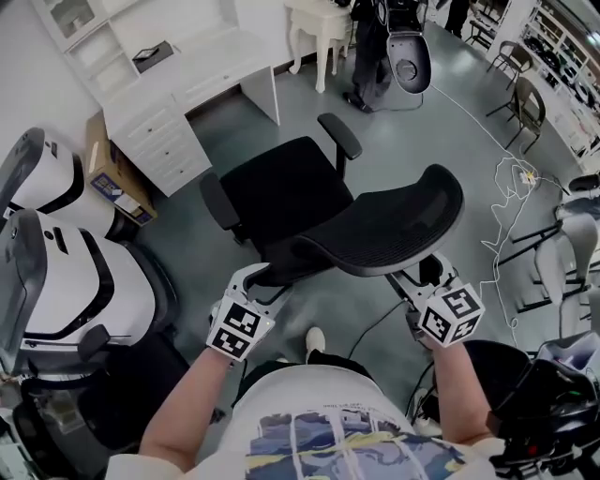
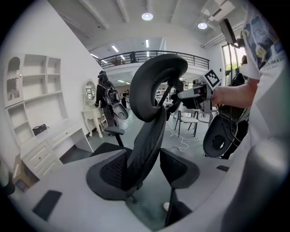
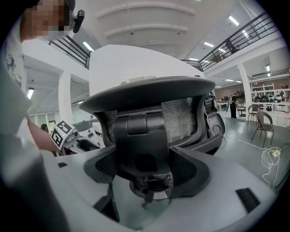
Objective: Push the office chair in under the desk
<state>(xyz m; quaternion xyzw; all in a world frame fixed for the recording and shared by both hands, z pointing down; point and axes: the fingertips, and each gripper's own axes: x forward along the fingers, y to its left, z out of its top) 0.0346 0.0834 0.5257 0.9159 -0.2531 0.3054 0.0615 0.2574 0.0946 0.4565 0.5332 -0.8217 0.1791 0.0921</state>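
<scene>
A black mesh office chair (image 1: 281,192) stands on the grey floor, its seat facing the white desk (image 1: 187,66) at the upper left, a stretch of floor apart from it. Its curved backrest (image 1: 384,230) is nearest me. My left gripper (image 1: 258,278) is at the backrest's left edge. In the left gripper view that edge (image 2: 145,145) runs between the jaws against the left pad (image 2: 108,176), with a gap to the right pad; the gripper (image 2: 147,170) is open. My right gripper (image 1: 412,281) is at the backrest's right end, open (image 3: 147,174), with the chair's rear spine (image 3: 142,140) between its pads.
White rounded machines (image 1: 66,272) crowd the left, and a cardboard box (image 1: 112,173) stands beside the desk's drawer unit (image 1: 159,145). A small white table (image 1: 319,23) and a standing person (image 1: 370,56) are beyond the chair. Cables (image 1: 511,187) and chairs (image 1: 525,103) lie to the right.
</scene>
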